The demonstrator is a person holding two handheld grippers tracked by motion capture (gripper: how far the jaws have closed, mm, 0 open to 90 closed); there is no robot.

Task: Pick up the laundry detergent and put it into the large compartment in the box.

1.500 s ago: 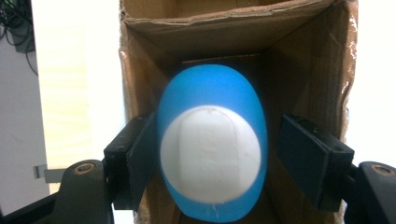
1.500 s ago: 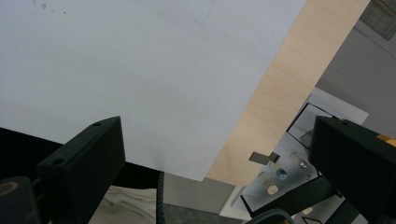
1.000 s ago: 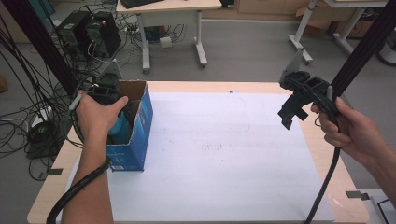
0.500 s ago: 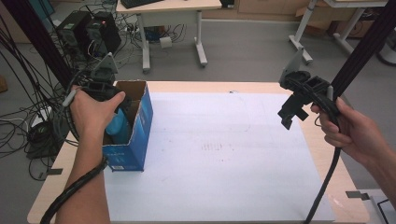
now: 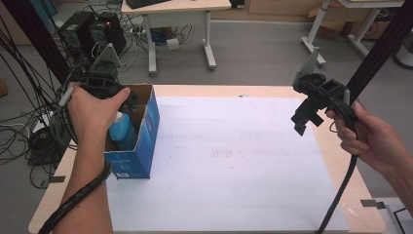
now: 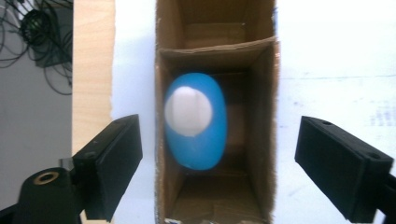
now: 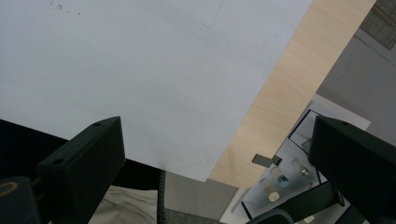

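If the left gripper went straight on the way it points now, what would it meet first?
Most likely the white cap of the blue bottle standing in the cardboard box; the left gripper, jaws open and just widened, hangs directly above it.

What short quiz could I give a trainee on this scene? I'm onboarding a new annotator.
1. True or false: the blue bottle stands inside the cardboard box.
2. What colour is the bottle's cap?
3. The left hand-held gripper is: A) shut on the bottle, B) open above the box, C) resting on the white sheet.

Key: 1. True. 2. White. 3. B; its jaws have just been opening, wide of the bottle and touching nothing.
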